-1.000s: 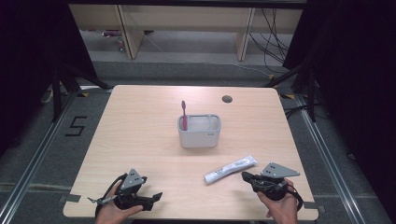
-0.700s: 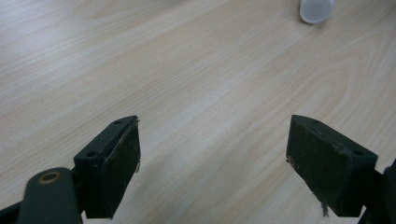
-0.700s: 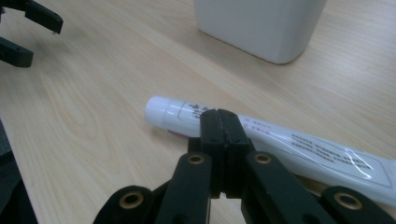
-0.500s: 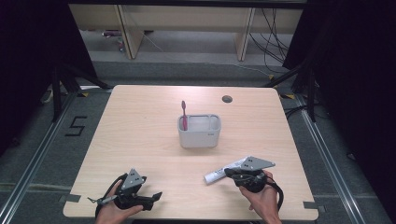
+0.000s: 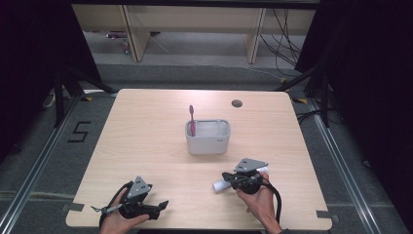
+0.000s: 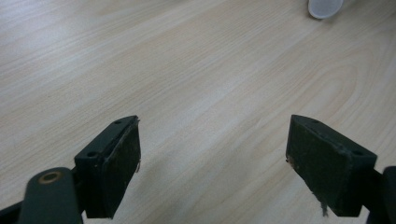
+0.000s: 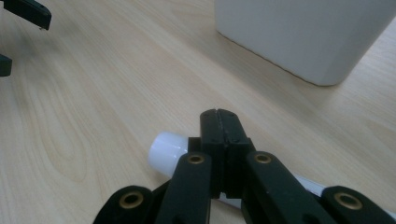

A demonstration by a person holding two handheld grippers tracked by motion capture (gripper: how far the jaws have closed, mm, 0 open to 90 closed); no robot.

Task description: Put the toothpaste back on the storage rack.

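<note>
Resting at the near left corner of the surface [image 5: 146, 126], the left hand-held gripper [image 5: 160, 204] lies in a hand [image 5: 117, 222] with its jaws spread wide and nothing between them; the left gripper view has bare pale wood between the two black pads [image 6: 123, 163] and the white cap of the tube [image 6: 325, 7] well ahead at the top right edge; near the middle of the surface stands a grey holder [image 5: 208, 137] with a pink toothbrush [image 5: 192, 119] upright in its left end; a small dark hole [image 5: 237, 103] sits in the wood beyond it, to the right; nearer the front right, the tube [image 5: 221, 185] lies flat with its cap toward the left, and the right hand-held gripper [image 5: 228, 176] hangs just over it, jaws clenched together and empty, the tube passing beneath them rather than between them; the right gripper view shows that closed seam plainly, the white cap [image 7: 167, 151] poking out to the left under the jaws, the holder's wall [image 7: 299, 32] close ahead, and the tips of the left gripper at the far top left; nothing lies between the tube and the holder; around the surface are grey floor, a "5" marked at left, wooden shelving behind, cables at right.
</note>
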